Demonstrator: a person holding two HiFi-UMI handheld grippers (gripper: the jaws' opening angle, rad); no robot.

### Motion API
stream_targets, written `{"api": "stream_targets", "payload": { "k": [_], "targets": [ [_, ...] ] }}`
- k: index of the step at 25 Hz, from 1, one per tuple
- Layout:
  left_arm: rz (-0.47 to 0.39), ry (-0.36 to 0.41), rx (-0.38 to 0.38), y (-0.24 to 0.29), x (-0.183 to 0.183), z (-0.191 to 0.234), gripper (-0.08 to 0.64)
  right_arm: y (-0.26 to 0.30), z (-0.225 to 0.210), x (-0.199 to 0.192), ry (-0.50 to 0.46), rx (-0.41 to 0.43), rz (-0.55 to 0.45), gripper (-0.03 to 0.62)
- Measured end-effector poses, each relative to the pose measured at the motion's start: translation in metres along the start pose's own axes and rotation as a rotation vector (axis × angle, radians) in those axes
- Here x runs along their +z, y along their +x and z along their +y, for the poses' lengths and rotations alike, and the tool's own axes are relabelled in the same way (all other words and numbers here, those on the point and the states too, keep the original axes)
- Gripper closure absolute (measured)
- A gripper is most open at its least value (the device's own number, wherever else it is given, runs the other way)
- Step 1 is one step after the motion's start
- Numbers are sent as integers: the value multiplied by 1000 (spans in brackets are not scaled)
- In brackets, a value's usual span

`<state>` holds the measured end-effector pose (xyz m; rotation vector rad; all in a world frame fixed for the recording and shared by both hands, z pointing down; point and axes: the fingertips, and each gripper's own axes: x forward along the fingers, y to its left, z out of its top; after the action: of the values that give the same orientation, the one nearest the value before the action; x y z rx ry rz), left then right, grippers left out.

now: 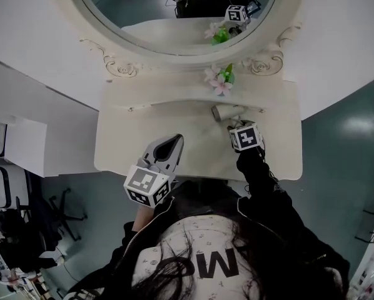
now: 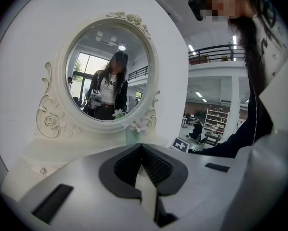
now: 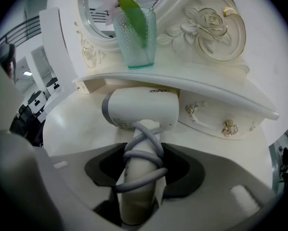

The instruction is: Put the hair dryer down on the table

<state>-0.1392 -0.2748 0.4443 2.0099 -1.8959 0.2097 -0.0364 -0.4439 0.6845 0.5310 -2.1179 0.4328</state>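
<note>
**Head view: hair dryer [image 1: 227,112] gripped above the table [image 1: 121,145]**

At the left, the left gripper [image 2: 141,147] is seen with its smooth grey plastic fingers brought together. The ribbed black pads meet at the tips, and nothing is caught between them. Beyond those fingertips, one oval mirror [image 2: 108,76] is faced, set in a white frame carved with scrolls and roses.

Further right, the right gripper [image 3: 140,153] is closed on the hair dryer. Its round white handle, wound with several loops of smooth grey cord [image 3: 134,176], is clamped between the two black pads. The handle's long axis is run back along the fingers. The short matte-white barrel is laid crosswise just past the fingertips, with its grey-ringed end turned to the fingers' left. Whether the barrel touches the glossy cream tabletop cannot be told.

Directly beyond the barrel, one curved white shelf [image 3: 206,88] is met. On it, past the fingertips, one dimpled pale-green tumbler [image 3: 134,42] with a green leaf inside is stood. To the right of the fingertips, two gilt drawer pulls [image 3: 228,127] are mounted under the shelf.

Counted in all: one hair dryer, one cord, two grippers.
</note>
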Motion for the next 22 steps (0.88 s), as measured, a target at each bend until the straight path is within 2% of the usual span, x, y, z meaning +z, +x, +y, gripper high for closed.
{"api": "stream_targets", "payload": {
  "k": [3, 12, 16, 22],
  "targets": [
    [2, -1, -6, -1, -1, 0, 563, 3, -3, 3, 37, 1, -5, 367],
    [-2, 0, -38, -5, -3, 2, 563, 2, -6, 4, 35, -23, -17, 364],
    [-7, 5, -56, -8, -4, 4, 563, -5, -8, 8, 56, -53, -62, 325],
    [-17, 9, -103, -12, -9, 10, 563, -25, -1, 1, 143, -50, -118, 324]
  ]
}}
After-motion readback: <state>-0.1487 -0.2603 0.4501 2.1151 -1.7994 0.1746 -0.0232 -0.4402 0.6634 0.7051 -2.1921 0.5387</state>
